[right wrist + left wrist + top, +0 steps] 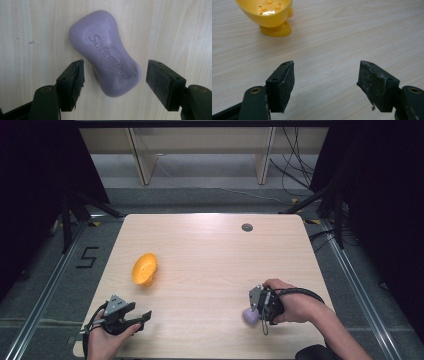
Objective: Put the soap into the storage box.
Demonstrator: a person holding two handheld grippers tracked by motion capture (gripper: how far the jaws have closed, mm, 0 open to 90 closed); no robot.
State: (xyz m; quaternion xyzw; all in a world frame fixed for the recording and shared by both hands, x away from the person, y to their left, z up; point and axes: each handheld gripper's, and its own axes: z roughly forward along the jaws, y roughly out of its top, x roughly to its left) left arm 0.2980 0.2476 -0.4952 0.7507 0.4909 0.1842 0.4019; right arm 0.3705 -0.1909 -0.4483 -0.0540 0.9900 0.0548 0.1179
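Your right tongs (115,82) stand open over the purple soap bar (106,53), which lies flat on the desk (200,250); its near end sits between the pads, untouched, long axis slanting across. Left tongs (325,85) open, empty.

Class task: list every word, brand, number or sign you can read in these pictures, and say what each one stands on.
"Safeguard": pressed into the top of the purple soap bar, with a shield emblem behind the letters, between the right gripper's open jaws.
"5": black mark on the grey floor, left of the table.
The yellow soap dish carries no writing.
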